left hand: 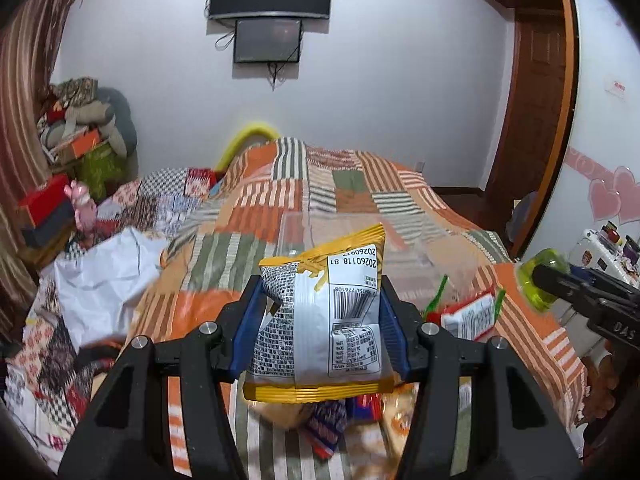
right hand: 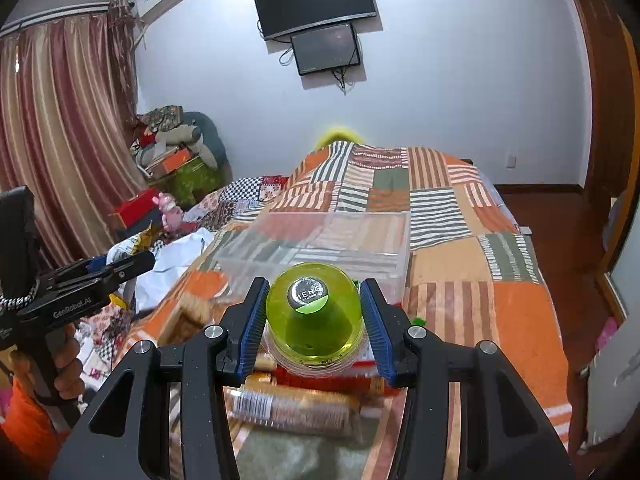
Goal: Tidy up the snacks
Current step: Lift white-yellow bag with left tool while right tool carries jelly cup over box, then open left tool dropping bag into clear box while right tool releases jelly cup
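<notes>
My left gripper (left hand: pixel 320 316) is shut on a yellow-and-white snack bag (left hand: pixel 324 312), held above the bed with its barcode side facing me. My right gripper (right hand: pixel 314 320) is shut on a round yellow-green jelly cup (right hand: pixel 315 316); the cup also shows at the right edge of the left wrist view (left hand: pixel 540 280). A clear plastic bin (right hand: pixel 320 240) sits on the patchwork blanket just beyond both grippers. Loose snacks lie below: a tube of biscuits (right hand: pixel 296 404), a red packet (right hand: pixel 332 376), and a red-and-green packet (left hand: pixel 472 316).
The bed with the orange patchwork blanket (right hand: pixel 460 264) fills the middle. White paper (left hand: pixel 104 280) and boxes (left hand: pixel 48 208) lie at the left by the curtain (right hand: pixel 60 140). A door (left hand: pixel 536 120) and wooden floor (right hand: pixel 560 240) are at the right.
</notes>
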Motion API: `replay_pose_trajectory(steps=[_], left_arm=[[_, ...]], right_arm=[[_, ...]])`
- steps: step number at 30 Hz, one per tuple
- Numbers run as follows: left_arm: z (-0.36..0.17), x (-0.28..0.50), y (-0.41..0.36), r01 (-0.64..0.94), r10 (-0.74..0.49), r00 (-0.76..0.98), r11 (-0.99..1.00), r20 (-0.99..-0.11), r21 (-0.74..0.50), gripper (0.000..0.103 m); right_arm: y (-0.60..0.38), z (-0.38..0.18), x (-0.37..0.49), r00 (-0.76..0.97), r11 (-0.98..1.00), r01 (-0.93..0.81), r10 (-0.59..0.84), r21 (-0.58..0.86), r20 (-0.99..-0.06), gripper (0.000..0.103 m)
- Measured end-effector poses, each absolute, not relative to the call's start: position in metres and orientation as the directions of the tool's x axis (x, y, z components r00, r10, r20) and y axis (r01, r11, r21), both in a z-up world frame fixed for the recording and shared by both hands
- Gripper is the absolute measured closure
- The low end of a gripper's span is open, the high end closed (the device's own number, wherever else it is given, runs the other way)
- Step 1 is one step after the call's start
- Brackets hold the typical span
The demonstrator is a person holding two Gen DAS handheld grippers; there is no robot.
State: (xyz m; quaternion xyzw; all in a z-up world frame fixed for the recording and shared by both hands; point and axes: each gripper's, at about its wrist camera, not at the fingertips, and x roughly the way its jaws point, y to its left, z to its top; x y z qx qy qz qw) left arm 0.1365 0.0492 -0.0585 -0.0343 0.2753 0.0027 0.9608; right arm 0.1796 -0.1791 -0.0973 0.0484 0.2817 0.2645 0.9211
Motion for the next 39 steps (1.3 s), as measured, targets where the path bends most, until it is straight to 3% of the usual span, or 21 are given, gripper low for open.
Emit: replay_pose_trajectory(steps=[10,24,39], left_arm=[[-0.060,0.182,0.037,0.009,-0.039,0.843,0.998,-0.536,-0.059,0.049],[-0.088,0.258,0.035,0.028,-0.100,0.755,0.992,-0.648,-0.120,0.049],[-0.116,0.322,0.033,0.039,-0.108,0.646,0.993,-0.756,-0.109,0.049]], right_arm=[[-0.173,-0.097,0.223,0.698,0.860,-0.441,0.509,0.257,-0.504,0.059],[-0.163,-0.099,0.270,0.689,0.872,-0.437,0.481,0.219,-0.542,0.059],[-0.157,-0.121,0.311,0.595,0.873,-0.438,0.461,0.215,-0.659,0.059]])
